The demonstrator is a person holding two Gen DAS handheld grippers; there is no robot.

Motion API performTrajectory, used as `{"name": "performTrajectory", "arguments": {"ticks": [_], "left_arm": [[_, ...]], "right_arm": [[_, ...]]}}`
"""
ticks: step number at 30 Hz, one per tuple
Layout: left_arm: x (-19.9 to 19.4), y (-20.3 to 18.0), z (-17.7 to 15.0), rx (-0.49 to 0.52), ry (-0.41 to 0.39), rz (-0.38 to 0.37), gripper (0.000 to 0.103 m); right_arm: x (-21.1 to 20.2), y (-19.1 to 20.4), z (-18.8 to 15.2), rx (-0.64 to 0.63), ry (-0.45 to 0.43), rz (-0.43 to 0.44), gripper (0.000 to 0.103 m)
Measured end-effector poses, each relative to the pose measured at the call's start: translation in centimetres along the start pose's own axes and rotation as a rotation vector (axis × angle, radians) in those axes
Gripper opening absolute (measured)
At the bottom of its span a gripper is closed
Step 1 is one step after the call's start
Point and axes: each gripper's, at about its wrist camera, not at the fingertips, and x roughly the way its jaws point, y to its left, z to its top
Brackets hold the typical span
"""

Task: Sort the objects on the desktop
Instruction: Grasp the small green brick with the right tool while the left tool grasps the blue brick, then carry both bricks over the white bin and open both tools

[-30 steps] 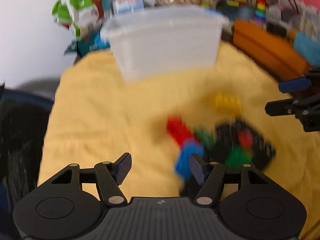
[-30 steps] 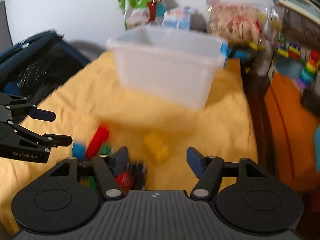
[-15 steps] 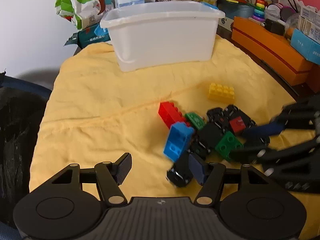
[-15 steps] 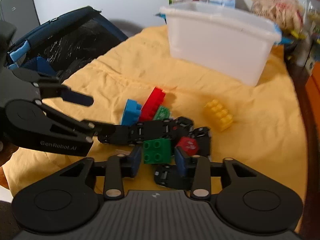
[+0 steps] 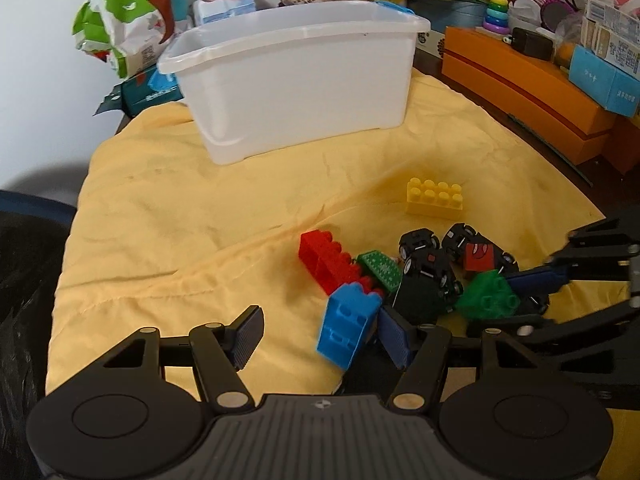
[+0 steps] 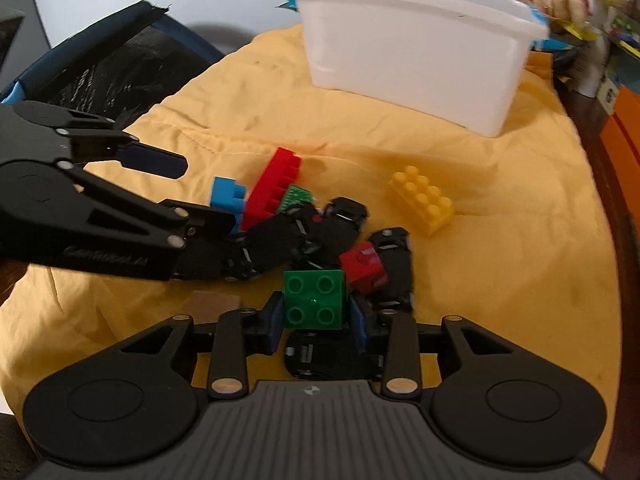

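Observation:
A pile of toy bricks and black toy cars lies on the yellow cloth [image 5: 192,240]. My right gripper [image 6: 314,320] is shut on a green square brick [image 6: 314,298], which also shows in the left wrist view [image 5: 488,298]. My left gripper [image 5: 320,334] is open, with a tilted blue brick [image 5: 346,326] leaning against its right finger. A red brick [image 5: 326,262], a small green piece [image 5: 380,266], a red cube [image 6: 364,266], several black cars [image 5: 426,280] and a yellow brick [image 5: 435,197] lie around them. A white plastic bin [image 5: 296,76] stands behind.
Snack bags [image 5: 124,16] and boxes stand behind the bin. Orange boxes [image 5: 520,92] and stacked toys line the right side. A black and blue bag [image 6: 96,64] lies left of the cloth.
My right gripper has closed its fingers onto the green brick. My left gripper has moved in closer to the blue brick, which now leans against its right finger.

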Motion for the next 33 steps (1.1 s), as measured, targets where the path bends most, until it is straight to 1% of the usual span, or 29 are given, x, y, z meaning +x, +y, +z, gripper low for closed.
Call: {"name": "performTrajectory", "arguments": {"ticks": [2, 3, 5, 8, 11, 14, 17, 20, 24, 33], "left_arm": [[0.6, 0.0, 0.2, -0.001, 0.025, -0.036, 0.045], [0.9, 0.1, 0.2, -0.013, 0.043, -0.06, 0.033], [1.0, 0.2, 0.3, -0.043, 0.06, -0.078, 0.033], [0.2, 0.2, 0.4, -0.046, 0.05, -0.046, 0.032], [-0.8, 0.0, 1.2, -0.014, 0.039, 0.021, 0.032], [-2.0, 0.5, 2.1, -0.046, 0.025, 0.07, 0.032], [-3.2, 0.9, 3.1, -0.041, -0.005, 0.12, 0.032], [-4.3, 1.1, 4.3, -0.032, -0.038, 0.149, 0.032], [-5.2, 1.4, 6.1, -0.047, -0.074, 0.16, 0.032], [-5.5, 1.1, 11.3, -0.017, -0.173, 0.195, 0.032]], "right_arm": [[-0.3, -0.3, -0.1, 0.011, -0.001, -0.01, 0.037], [-0.4, -0.5, -0.2, 0.014, 0.0, -0.018, 0.037], [-0.6, -0.6, -0.3, 0.021, 0.001, -0.027, 0.037], [-0.8, -0.8, -0.3, 0.029, 0.0, -0.036, 0.038], [-1.0, -0.9, 0.0, 0.021, -0.011, -0.047, 0.037], [-1.5, -1.2, 0.7, 0.015, -0.027, -0.055, 0.037], [-2.1, -1.5, 1.7, 0.011, -0.049, -0.061, 0.037], [-2.9, -1.8, 3.1, -0.001, -0.078, -0.07, 0.038], [-4.1, -2.4, 5.3, -0.006, -0.131, -0.088, 0.037], [-6.6, -4.9, 11.4, 0.007, -0.293, -0.133, 0.038]]}}
